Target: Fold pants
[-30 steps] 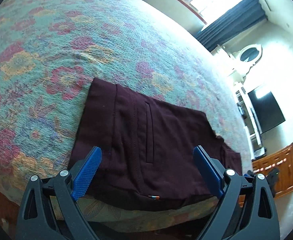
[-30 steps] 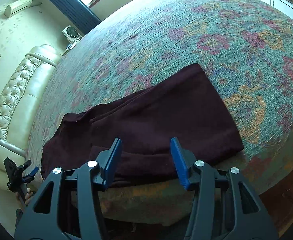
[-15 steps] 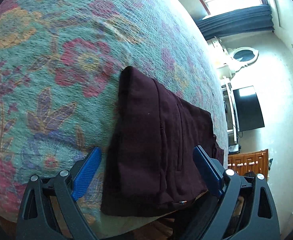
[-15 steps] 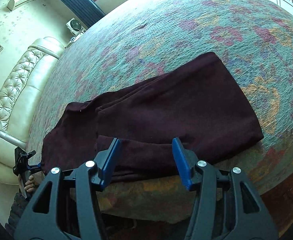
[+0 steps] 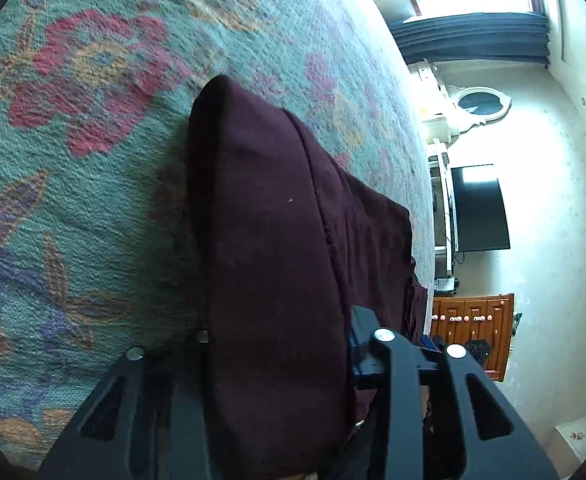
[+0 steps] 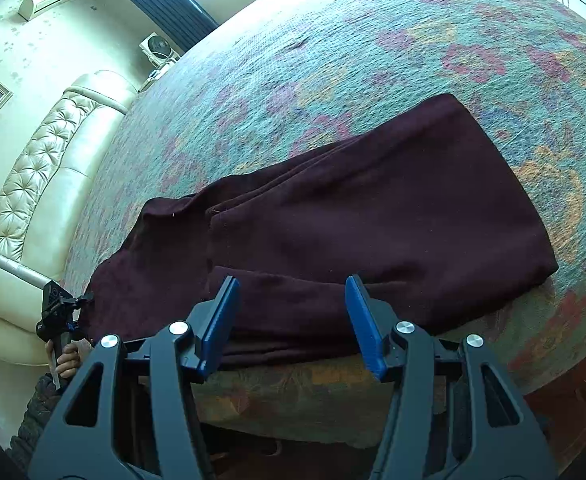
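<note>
Dark maroon pants [image 6: 373, 216] lie partly folded on a floral bedspread [image 6: 373, 40], near its front edge. In the left wrist view the pants [image 5: 269, 240] fill the space between the jaws. My left gripper [image 5: 281, 344] is shut on the waist end of the pants; its fingers are mostly hidden by cloth. It also shows in the right wrist view [image 6: 59, 308] at the pants' left end. My right gripper [image 6: 293, 316] is open, with its blue pads either side of the folded front edge of the pants, not closed on it.
A cream tufted headboard [image 6: 33, 184] runs along the left of the bed. In the left wrist view a black TV [image 5: 479, 208] and a wooden cabinet [image 5: 473, 332] stand by the far wall. The bed's front edge [image 6: 333, 400] drops off below the right gripper.
My left gripper has moved forward onto the waist end of the pants and closed on it. My right gripper has crept a little closer to the front fold and stays open.
</note>
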`<act>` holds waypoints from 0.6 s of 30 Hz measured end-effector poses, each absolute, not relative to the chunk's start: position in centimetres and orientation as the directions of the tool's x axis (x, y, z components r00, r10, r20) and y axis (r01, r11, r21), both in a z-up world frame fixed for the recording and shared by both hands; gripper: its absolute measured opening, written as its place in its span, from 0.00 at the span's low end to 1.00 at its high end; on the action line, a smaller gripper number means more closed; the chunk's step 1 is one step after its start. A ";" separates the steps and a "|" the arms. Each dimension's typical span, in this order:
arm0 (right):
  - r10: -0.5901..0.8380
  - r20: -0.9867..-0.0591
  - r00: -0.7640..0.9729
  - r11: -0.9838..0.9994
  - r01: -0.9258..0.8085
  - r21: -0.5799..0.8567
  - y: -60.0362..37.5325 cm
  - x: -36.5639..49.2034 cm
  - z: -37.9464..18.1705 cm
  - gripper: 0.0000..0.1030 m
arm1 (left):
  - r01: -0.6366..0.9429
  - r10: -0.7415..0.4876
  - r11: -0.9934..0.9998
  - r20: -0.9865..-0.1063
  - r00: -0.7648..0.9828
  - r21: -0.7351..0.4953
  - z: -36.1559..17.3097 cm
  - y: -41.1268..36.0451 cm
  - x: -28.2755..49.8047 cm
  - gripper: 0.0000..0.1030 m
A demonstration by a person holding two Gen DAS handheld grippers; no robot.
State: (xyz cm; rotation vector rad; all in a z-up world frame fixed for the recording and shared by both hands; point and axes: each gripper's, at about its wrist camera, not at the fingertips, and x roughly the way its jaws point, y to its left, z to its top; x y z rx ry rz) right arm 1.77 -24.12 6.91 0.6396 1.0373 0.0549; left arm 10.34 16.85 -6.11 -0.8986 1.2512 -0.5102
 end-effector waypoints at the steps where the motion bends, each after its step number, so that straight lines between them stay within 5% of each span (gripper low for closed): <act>1: 0.335 -0.783 0.524 0.817 0.252 0.519 -24.1 1.8 6.9 0.53 | -0.139 -0.757 0.580 -0.594 0.272 -0.802 -6.0 16.7 10.4 0.33; 6: 0.336 -0.777 0.533 0.811 0.257 0.526 -24.4 1.6 6.9 0.53 | -0.089 -0.691 0.670 -0.663 0.289 -0.737 -3.3 14.9 10.4 0.24; 18: 0.351 -0.766 0.538 0.807 0.240 0.539 -23.8 1.4 7.3 0.53 | 0.063 -0.598 0.780 -0.714 0.364 -0.622 5.1 5.5 9.1 0.23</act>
